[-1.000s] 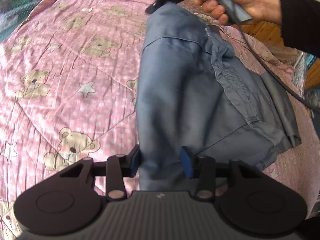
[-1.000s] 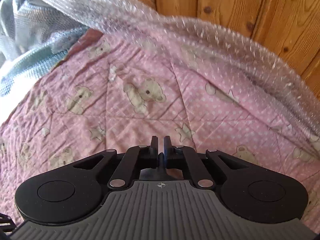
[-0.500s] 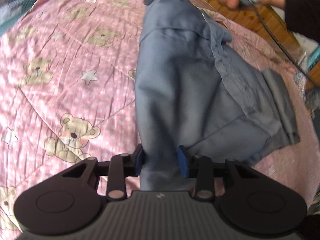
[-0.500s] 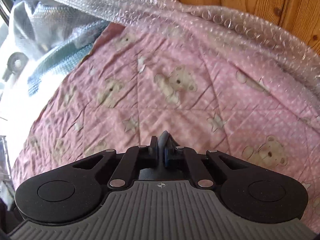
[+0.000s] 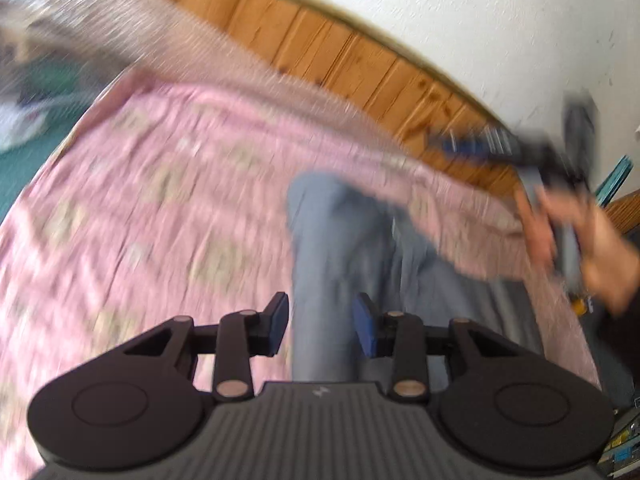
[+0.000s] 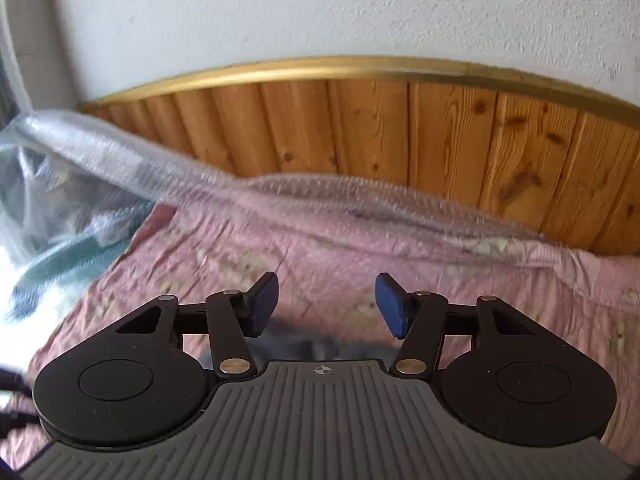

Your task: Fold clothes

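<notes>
The right hand-held gripper (image 6: pixel 326 304), which was pinched tight on an edge of the grey garment (image 5: pixel 340 248) a moment ago, now has its jaws opening; nothing lies between its blue pads (image 6: pixel 390 304), and only a blurred strip of grey cloth shows low in its wrist view, below the fingers; that end of the garment is let go. The left hand-held gripper (image 5: pixel 322 326) has the cloth running up between its pads at a narrow setting much as before, though blur hides whether they truly press; I judge it holding the near end. Both cameras have swung upward, so the wooden headboard (image 6: pixel 400 132) and white wall (image 6: pixel 320 8) now fill the top of each view, where earlier the quilt filled them.

For the task this reads as one fold laid over and released, with the left end next to be set down or smoothed.

The garment lies on the pink bear-print quilt (image 5: pixel 140 200) of the bed, stretching away from the left gripper toward the headboard, right of centre.

Counted: one grey garment; one quilt; two grippers; one bare hand (image 5: pixel 576 236) visible, gripping the right tool; one sheet of bubble wrap (image 6: pixel 200 184) along the bed's far edge; one headboard.
</notes>
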Action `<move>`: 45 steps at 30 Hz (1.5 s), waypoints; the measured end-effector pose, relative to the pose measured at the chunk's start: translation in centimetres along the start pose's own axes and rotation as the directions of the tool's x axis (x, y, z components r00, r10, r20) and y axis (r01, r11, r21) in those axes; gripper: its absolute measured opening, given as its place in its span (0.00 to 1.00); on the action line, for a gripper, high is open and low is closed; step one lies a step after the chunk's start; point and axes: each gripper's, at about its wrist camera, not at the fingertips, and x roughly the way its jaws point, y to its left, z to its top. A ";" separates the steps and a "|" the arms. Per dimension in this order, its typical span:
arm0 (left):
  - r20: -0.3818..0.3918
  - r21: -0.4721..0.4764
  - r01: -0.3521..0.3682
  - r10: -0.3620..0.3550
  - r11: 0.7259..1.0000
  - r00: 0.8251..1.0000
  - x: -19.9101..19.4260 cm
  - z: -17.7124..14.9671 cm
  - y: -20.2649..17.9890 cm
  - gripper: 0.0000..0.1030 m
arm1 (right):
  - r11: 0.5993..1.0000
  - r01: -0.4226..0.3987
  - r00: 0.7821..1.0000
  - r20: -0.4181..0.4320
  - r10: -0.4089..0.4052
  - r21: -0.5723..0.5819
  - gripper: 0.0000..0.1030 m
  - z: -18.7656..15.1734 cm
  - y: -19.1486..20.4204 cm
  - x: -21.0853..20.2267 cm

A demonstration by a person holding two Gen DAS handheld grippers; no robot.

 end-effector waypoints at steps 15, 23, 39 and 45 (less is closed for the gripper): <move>-0.230 0.123 -0.088 0.114 0.989 0.967 20.8 6.1 -1.7 0.11 | 0.994 0.048 0.937 -0.341 -0.080 -0.102 0.39 -21.2 5.4 -4.5; -0.120 -0.005 0.007 -0.008 1.000 0.993 10.6 2.3 -3.0 0.39 | 0.969 0.005 0.988 -0.150 0.034 0.248 0.47 -12.7 -2.2 -3.9; -0.083 -0.023 0.017 -0.019 1.000 0.996 12.8 3.2 -4.1 0.47 | 0.870 0.070 0.993 -0.115 -0.015 0.488 0.11 -15.1 -6.3 -1.0; -0.155 0.056 -0.001 0.010 0.998 0.988 17.0 3.2 -5.3 0.45 | 0.852 0.169 0.980 -0.173 -0.094 0.495 0.00 -17.3 -8.6 -1.8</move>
